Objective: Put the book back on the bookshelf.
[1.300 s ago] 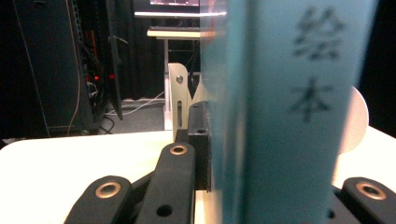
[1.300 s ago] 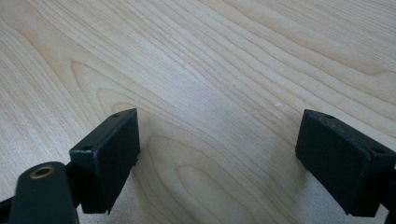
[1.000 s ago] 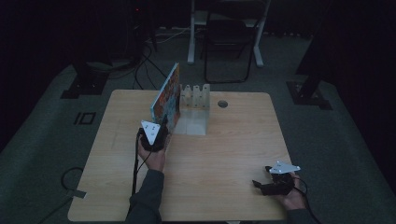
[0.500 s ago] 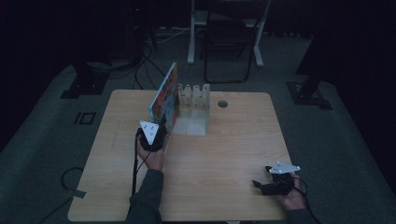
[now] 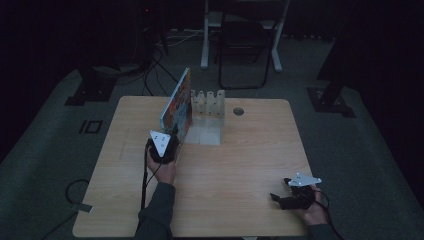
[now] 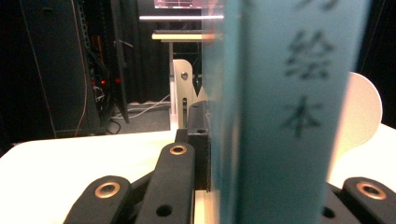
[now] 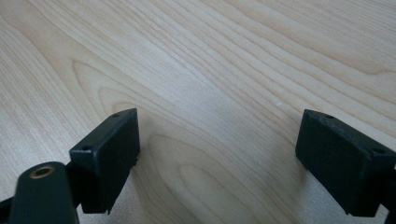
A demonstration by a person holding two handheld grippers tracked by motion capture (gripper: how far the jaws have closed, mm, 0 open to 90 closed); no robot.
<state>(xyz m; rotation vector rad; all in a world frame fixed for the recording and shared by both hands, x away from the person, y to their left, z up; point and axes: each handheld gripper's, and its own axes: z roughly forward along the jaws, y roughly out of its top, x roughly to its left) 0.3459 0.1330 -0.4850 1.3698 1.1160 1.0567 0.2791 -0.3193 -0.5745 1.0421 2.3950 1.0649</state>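
Book (image 5: 178,106) stands on edge against the white rack (image 5: 209,103), clamped in your left gripper (image 5: 167,145), while your right gripper (image 5: 281,199) rests wide open on the table (image 5: 240,160).

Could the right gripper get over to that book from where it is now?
Probably yes. The right gripper sits open at the near right of the table, and bare wood lies between it and the book, which the left gripper holds upright beside the rack.
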